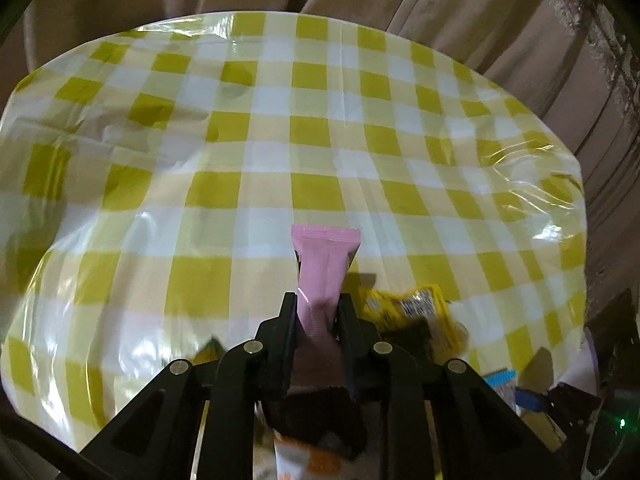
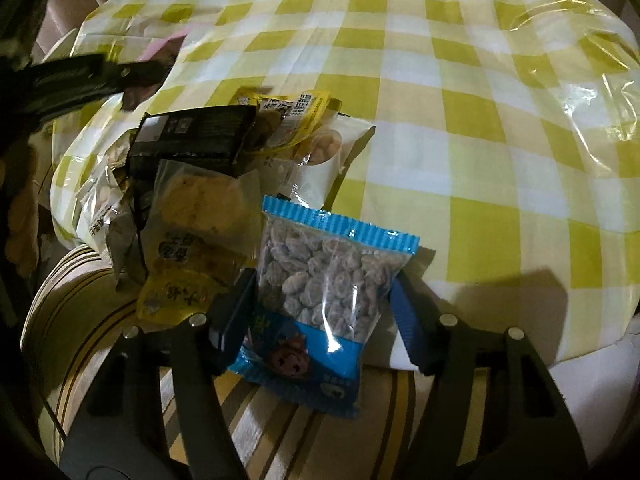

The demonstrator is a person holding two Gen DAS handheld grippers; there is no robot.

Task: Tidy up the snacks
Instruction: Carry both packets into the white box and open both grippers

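Observation:
My left gripper [image 1: 318, 298] is shut on a pink snack bar [image 1: 325, 250], held above the yellow checked tablecloth [image 1: 320, 140] with the bar sticking out ahead of the fingers. In the right wrist view the same gripper [image 2: 120, 74] shows as a dark blur at the far left. A blue bag of nuts [image 2: 340, 256] stands between the fingers of my right gripper [image 2: 325, 280], whose pads touch both side edges of the bag. Left of it is a heap of snacks: a black packet [image 2: 192, 136], a yellow packet [image 2: 298, 110] and a clear biscuit pack [image 2: 200, 200].
The checked tablecloth [image 2: 460, 120] stretches bare to the right and far side. A striped cushion [image 2: 80, 320] lies under the near edge of the heap. Beige curtains [image 1: 480, 20] hang behind the table. Under the left gripper lies a yellow packet [image 1: 404, 304].

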